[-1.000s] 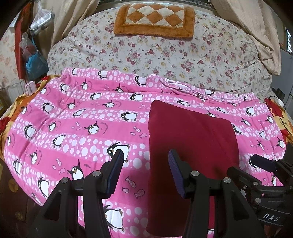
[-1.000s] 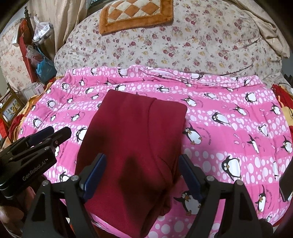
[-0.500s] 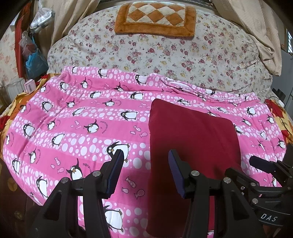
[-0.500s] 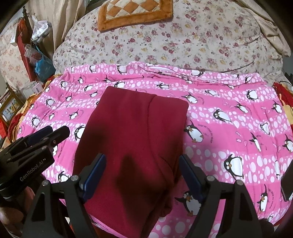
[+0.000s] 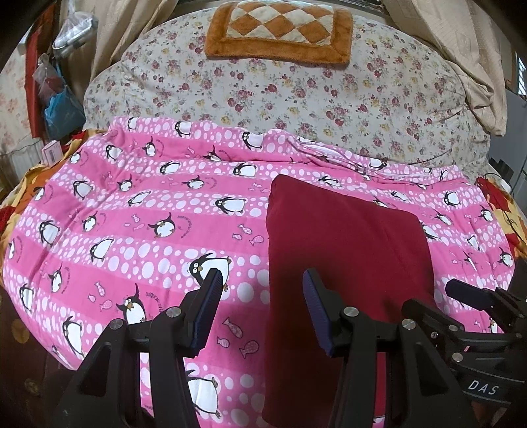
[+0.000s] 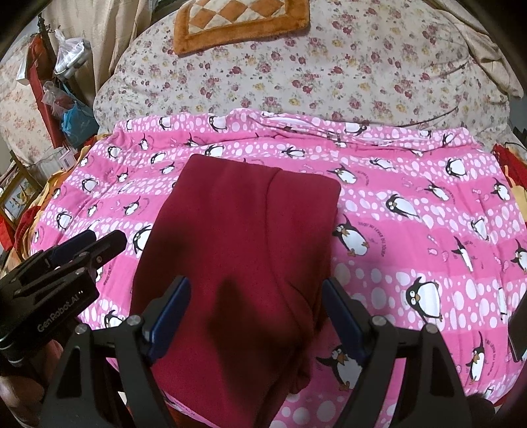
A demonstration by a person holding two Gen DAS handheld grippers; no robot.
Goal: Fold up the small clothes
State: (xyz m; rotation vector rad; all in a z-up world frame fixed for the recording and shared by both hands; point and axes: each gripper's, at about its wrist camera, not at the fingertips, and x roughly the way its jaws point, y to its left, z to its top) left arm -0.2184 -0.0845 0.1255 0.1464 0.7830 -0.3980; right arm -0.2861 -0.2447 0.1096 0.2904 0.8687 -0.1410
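**Across the penguin quilt, one garment lying folded**

Nearest to us, we are holding both grippers above the bed with nothing between the jaws: the left gripper (image 5: 260, 293) is standing partly parted over the garment's left edge, and the right gripper (image 6: 255, 307) is spread wide over its near end. Neither is pressing on cloth.

Just beyond them, the dark red garment (image 6: 240, 250) is lying flat as a tidy long rectangle, with one layer lapped over along a lengthwise seam. We are judging the side folds done; a last fold, near end to far end, may be what is remaining, unless this piece is finished.

Under it, the pink penguin quilt (image 5: 148, 210) is covering the bed. Farther back, a floral duvet (image 5: 296, 89) is rising in a mound, with an orange checked cushion (image 5: 280, 29) on top. Bags (image 6: 70, 108) and beige curtains (image 6: 89, 42) are crowding the far left corner.
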